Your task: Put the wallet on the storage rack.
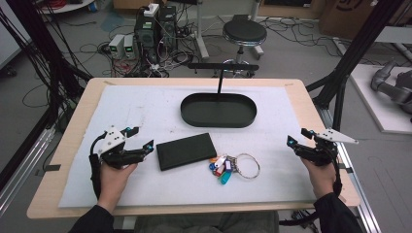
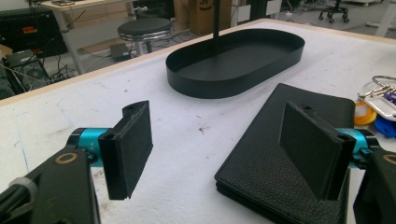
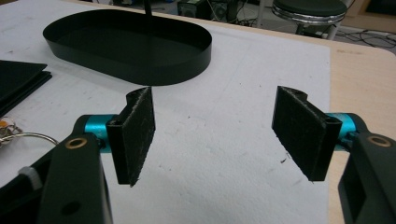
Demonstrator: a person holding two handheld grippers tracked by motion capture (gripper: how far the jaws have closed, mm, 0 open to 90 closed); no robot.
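Note:
A black leather wallet [image 1: 185, 150] lies flat on the white mat, in the middle near the front. To its right rests a bunch of keys [image 1: 228, 167] with coloured tags on a metal ring. Behind them stands an oval black tray [image 1: 218, 110] with an upright post. My left gripper [image 1: 141, 139] is open, just left of the wallet, nothing between its jaws. In the left gripper view the wallet [image 2: 261, 163] lies under the right jaw. My right gripper [image 1: 297, 137] is open at the mat's right edge, apart from the keys.
The white mat [image 1: 145, 107] covers a wooden table [image 1: 77, 121]. Beyond the far edge stand a round stool [image 1: 244, 33], computer boxes [image 1: 155, 26] and tangled cables on the floor. Black frame posts rise at both sides.

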